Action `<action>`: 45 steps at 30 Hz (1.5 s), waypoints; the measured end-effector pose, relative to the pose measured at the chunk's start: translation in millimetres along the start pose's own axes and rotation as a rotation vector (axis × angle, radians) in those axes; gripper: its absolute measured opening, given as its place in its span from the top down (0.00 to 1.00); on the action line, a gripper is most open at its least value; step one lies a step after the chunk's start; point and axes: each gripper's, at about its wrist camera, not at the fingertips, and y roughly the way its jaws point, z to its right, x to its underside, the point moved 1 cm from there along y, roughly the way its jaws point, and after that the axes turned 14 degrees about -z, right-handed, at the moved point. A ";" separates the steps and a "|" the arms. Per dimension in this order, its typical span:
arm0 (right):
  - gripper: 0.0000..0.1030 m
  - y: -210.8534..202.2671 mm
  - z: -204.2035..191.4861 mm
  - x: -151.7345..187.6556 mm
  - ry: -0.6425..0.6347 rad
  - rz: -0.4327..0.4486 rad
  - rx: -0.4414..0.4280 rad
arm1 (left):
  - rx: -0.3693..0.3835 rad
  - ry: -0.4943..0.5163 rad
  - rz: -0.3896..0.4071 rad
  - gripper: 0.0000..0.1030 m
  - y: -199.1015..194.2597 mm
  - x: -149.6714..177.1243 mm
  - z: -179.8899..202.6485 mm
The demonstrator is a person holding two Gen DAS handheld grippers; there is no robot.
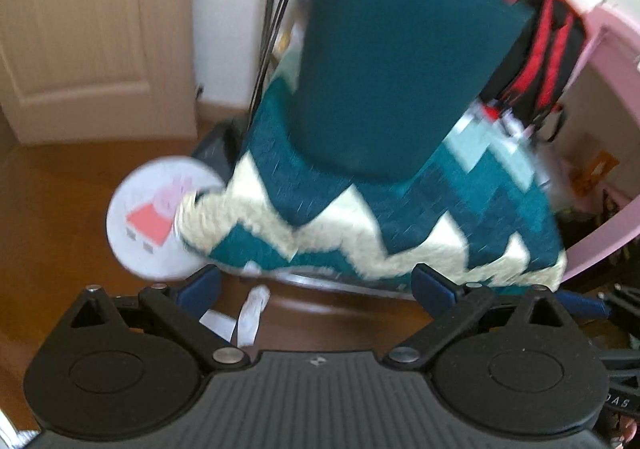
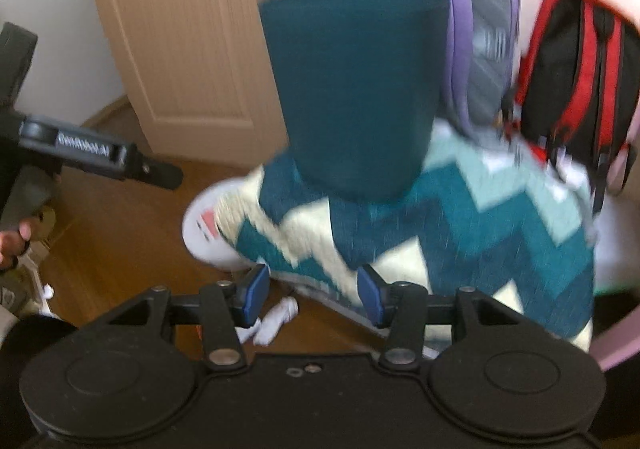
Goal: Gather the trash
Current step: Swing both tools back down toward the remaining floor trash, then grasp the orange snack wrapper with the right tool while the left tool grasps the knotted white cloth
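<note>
My left gripper: jaws wide apart, empty. My right gripper: jaws parted, empty. Crumpled white paper on wooden floor, near zigzag blanket.

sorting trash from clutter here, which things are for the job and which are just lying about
For the job: crumpled white paper on the floor, left gripper, right gripper.

Just lying about: zigzag blanket, teal cushion, round cartoon cushion, red backpack, purple backpack.

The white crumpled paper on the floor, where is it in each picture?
Left wrist view: crumpled paper sits low and left of middle, just past the left claw.
Right wrist view: it lies low, between the right claw's blue fingers.
Shared landmark: the zigzag blanket.
</note>
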 end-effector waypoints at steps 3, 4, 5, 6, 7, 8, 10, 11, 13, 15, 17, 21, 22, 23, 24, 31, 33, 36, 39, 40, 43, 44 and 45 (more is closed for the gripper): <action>0.52 46.2 11.2 17.3 0.048 -0.074 0.004 | -0.027 -0.029 -0.064 0.01 44.3 2.3 -18.6; 0.52 60.2 15.2 22.7 0.069 -0.097 0.005 | -0.033 -0.038 -0.082 0.01 58.6 2.7 -23.8; 0.52 73.8 20.5 27.8 0.094 -0.121 0.005 | -0.036 -0.047 -0.102 0.01 72.8 3.0 -30.2; 0.52 89.4 26.8 32.3 0.122 -0.149 0.004 | -0.039 -0.053 -0.120 0.01 85.9 3.0 -35.7; 0.52 103.0 31.8 37.7 0.145 -0.171 0.002 | -0.045 -0.057 -0.137 0.01 99.0 3.4 -40.3; 0.52 114.7 36.8 43.2 0.168 -0.191 0.001 | -0.051 -0.057 -0.154 0.01 112.4 3.2 -44.5; 0.52 142.5 48.3 53.1 0.221 -0.240 -0.004 | -0.069 -0.053 -0.189 0.01 138.3 3.0 -50.2; 0.52 154.7 52.0 58.8 0.244 -0.262 -0.008 | -0.081 -0.052 -0.208 0.01 151.6 2.6 -53.3; 0.52 183.3 61.6 72.4 0.310 -0.319 -0.007 | -0.096 -0.047 -0.249 0.01 176.5 1.1 -59.0; 0.52 211.9 73.1 84.0 0.401 -0.381 -0.018 | -0.116 -0.035 -0.285 0.01 201.6 0.2 -62.1; 0.52 239.6 84.6 98.5 0.492 -0.437 -0.030 | -0.135 -0.015 -0.314 0.01 224.9 -2.1 -64.3; 0.52 287.5 102.4 117.9 0.600 -0.519 -0.031 | -0.165 0.027 -0.345 0.01 271.3 -9.0 -67.0; 0.52 296.9 104.2 120.2 0.604 -0.529 -0.026 | -0.174 0.038 -0.351 0.01 283.0 -9.5 -67.0; 0.52 307.9 106.8 124.1 0.601 -0.538 -0.017 | -0.183 0.048 -0.360 0.01 295.9 -9.3 -67.0; 0.52 318.5 108.4 128.6 0.594 -0.546 -0.002 | -0.191 0.057 -0.371 0.01 309.3 -8.6 -67.2; 0.52 377.0 118.9 158.1 0.625 -0.627 0.020 | -0.204 0.077 -0.429 0.01 386.7 0.4 -74.0; 0.52 389.8 121.1 164.5 0.636 -0.639 0.014 | -0.200 0.071 -0.449 0.01 407.4 2.2 -76.2; 0.52 409.6 123.3 170.0 0.641 -0.664 0.021 | -0.192 0.065 -0.464 0.01 430.1 6.4 -77.0; 0.52 428.2 128.1 173.0 0.643 -0.692 0.038 | -0.188 0.026 -0.464 0.01 449.1 7.1 -82.7; 0.52 432.0 129.6 174.4 0.649 -0.693 0.045 | -0.189 0.018 -0.461 0.01 455.2 6.7 -84.2; 0.52 445.8 135.6 178.4 0.673 -0.700 0.049 | -0.200 0.009 -0.444 0.01 471.5 7.2 -87.3; 0.52 449.7 135.8 179.0 0.670 -0.703 0.053 | -0.205 0.010 -0.441 0.01 476.6 7.2 -88.8; 0.52 453.3 136.0 179.8 0.666 -0.709 0.065 | -0.208 0.010 -0.437 0.01 482.2 6.6 -90.6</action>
